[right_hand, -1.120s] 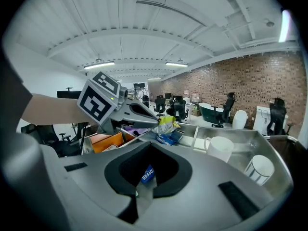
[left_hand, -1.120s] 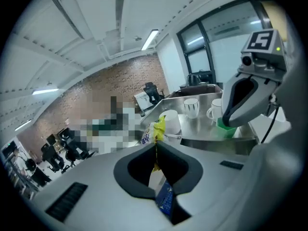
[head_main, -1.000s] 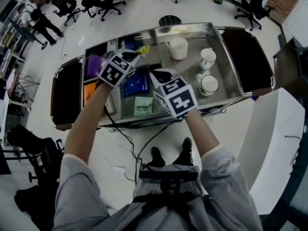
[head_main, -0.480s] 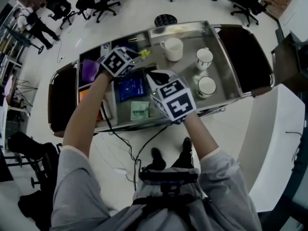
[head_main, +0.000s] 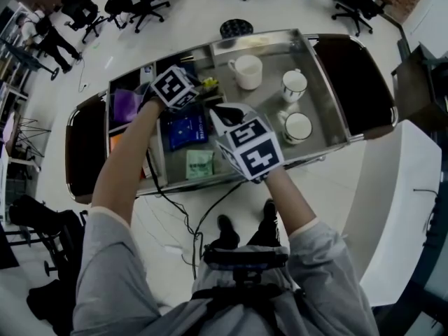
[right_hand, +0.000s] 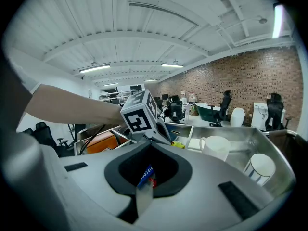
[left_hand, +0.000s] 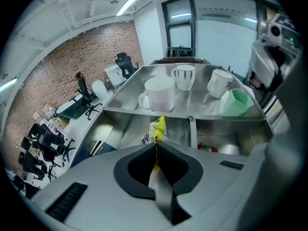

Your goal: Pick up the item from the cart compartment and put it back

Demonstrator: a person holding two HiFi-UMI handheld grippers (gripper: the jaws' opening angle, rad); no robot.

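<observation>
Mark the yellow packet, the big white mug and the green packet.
yellow packet [left_hand: 159, 127], left gripper view, the part above the jaws.
big white mug [left_hand: 161, 94], left gripper view, middle of its side.
green packet [head_main: 199, 164], head view, middle of its face.

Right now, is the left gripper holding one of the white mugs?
No, the left gripper is shut on a yellow packet; the white mugs stand on the cart beyond it.

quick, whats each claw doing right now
Left claw: closed, holding the yellow packet.
Right claw: closed, holding a small blue packet.
</observation>
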